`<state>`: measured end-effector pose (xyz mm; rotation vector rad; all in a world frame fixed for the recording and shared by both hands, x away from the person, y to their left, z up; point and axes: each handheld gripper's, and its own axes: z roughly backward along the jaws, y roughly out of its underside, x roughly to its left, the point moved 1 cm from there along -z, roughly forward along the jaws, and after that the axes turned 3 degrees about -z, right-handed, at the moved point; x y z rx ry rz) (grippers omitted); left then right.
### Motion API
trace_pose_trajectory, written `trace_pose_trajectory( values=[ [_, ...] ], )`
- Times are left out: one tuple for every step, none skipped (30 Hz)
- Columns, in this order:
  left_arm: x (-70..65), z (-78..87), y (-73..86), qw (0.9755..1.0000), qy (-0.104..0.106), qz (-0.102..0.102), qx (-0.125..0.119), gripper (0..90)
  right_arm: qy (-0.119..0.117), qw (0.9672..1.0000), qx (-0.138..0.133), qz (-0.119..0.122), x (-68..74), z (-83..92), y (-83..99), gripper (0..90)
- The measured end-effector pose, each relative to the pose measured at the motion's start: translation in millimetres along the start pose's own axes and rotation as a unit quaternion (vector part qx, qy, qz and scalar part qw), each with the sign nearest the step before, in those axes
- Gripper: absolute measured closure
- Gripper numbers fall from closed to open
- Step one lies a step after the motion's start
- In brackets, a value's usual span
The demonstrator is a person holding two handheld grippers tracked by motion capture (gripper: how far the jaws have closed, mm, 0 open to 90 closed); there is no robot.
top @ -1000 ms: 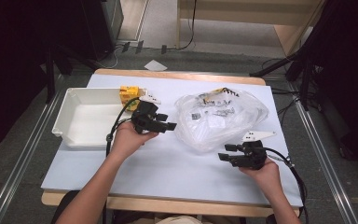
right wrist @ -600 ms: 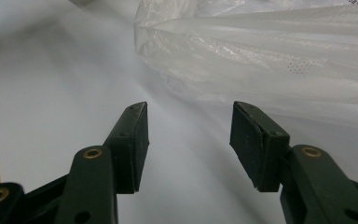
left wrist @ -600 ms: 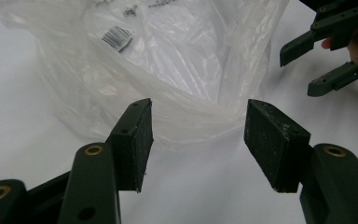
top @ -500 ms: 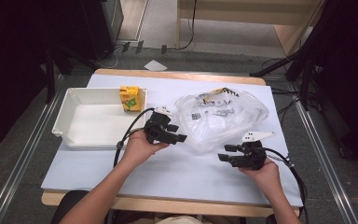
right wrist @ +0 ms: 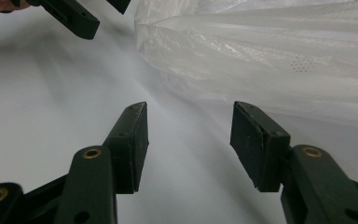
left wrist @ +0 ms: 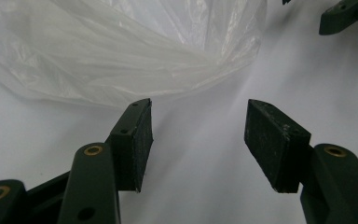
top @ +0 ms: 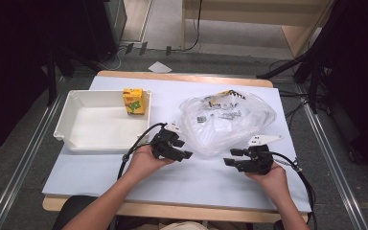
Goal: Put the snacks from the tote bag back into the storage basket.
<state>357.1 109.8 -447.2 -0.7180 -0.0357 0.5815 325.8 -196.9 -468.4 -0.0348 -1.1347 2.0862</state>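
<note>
The clear plastic bag [top: 227,122] lies crumpled on the right half of the table, with small printed packets and dark bits showing through its far end. Its near edge sits between the two grippers. The left gripper [top: 182,154] hangs just beside the bag's near-left edge, jaws wide apart and holding nothing. The right gripper [top: 230,161] rests low near the bag's near-right corner, its jaws likewise spread and empty.

The film looks thin and slack, so a pinch from either side may catch only a single loose layer and slide off. A lift by one corner could also tip the contents out, if the mouth is open; where the mouth lies I cannot tell.

A white tray [top: 72,115] stands to the left with a yellow juice carton [top: 133,101] upright in its far-right corner. The tabletop [top: 182,191] is pale and smooth on a wooden board. Around it are grey floor, cables and dark surroundings.
</note>
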Motion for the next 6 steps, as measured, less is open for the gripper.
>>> trace_pose_trajectory(
  values=[
    [0.5, -0.5, 0.5, 1.0000, 0.001, 0.001, 0.001, 42.3, 0.000, 1.0000, 0.000, 0.001, -0.1, -0.2, 0.1, 47.6],
    [0.9, -0.7, 0.7, 1.0000, 0.002, 0.002, 0.001, 42.3, 0.000, 1.0000, 0.002, 0.000, 0.0, -0.3, 0.3, 47.6],
    [1.4, -0.9, 0.9, 1.0000, 0.004, 0.003, -0.001, 42.2, 0.000, 1.0000, 0.002, 0.001, 0.1, -0.5, 0.4, 47.5],
    [1.8, -1.3, 1.2, 1.0000, 0.006, 0.004, -0.001, 42.1, 0.001, 1.0000, 0.002, 0.004, -0.1, -1.0, 0.4, 47.5],
    [2.0, -1.7, 1.6, 1.0000, 0.006, 0.005, -0.001, 42.1, 0.001, 1.0000, 0.002, 0.004, -0.1, -1.0, 0.4, 47.5],
    [2.5, -2.3, 2.1, 1.0000, 0.006, 0.003, 0.000, 42.0, 0.000, 1.0000, 0.003, 0.003, 0.1, -1.1, 0.5, 47.4]
  ],
)
